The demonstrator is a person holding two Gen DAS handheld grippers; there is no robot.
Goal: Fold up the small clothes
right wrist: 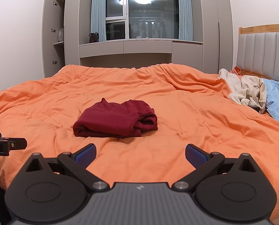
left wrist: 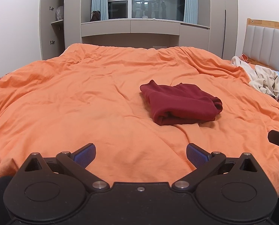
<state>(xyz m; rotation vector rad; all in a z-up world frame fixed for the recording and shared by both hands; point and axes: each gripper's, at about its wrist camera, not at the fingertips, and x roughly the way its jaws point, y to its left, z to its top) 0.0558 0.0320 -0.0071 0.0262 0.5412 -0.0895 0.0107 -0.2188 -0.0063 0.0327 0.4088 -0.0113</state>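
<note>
bed [left wrist: 83, 97], orange duvet | folded dark red garment [left wrist: 180, 105] mid-bed | cream clothes [left wrist: 261, 80], blue garment [right wrist: 278, 103] by headboard

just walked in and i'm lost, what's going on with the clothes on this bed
A person is folding small clothes on a bed with an orange duvet, holding a set of tongs in each hand. Both the left tongs and right tongs are open and empty, hovering over the near edge of the bed. A dark red garment lies folded in the middle. A pile of cream clothes and a light blue garment sit unfolded by the headboard.
</note>
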